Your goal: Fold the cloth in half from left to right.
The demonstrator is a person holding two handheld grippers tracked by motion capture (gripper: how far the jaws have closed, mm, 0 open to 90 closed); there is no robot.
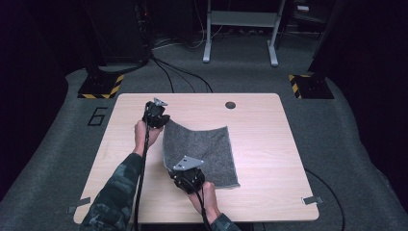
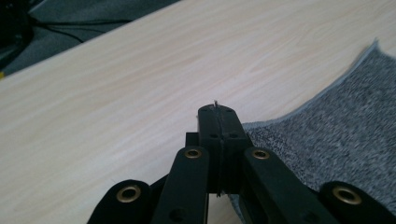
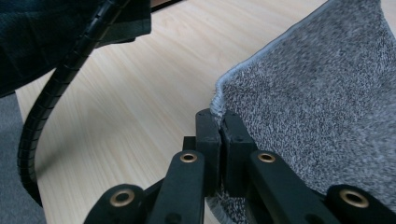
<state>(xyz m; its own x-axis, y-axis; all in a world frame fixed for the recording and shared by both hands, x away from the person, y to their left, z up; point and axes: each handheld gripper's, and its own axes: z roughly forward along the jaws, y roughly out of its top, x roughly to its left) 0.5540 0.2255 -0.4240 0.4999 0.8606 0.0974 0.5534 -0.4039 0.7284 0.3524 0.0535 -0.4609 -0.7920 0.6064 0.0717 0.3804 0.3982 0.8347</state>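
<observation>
Both my grippers are on the grey cloth [image 1: 202, 151] — one corner each, along its left edge. My left gripper [image 1: 157, 120] sits at the far-left corner; in the left gripper view its jaws are pressed flat together with just a thin sliver of the cloth's [image 2: 336, 135] edge nipped at the tip. My right gripper [image 1: 185, 179] has the near-left corner, and in the right gripper view the jaws are clamped tight on the cloth's [image 3: 317, 107] hemmed edge, fabric bunching up between them. The cloth lies on the pale wooden worktop [image 1: 269, 144], left of centre, its left side lifted and rumpled — the right part lies flat on the wood. A small dark hole [image 1: 230, 105] sits in the worktop beyond the cloth.
</observation>
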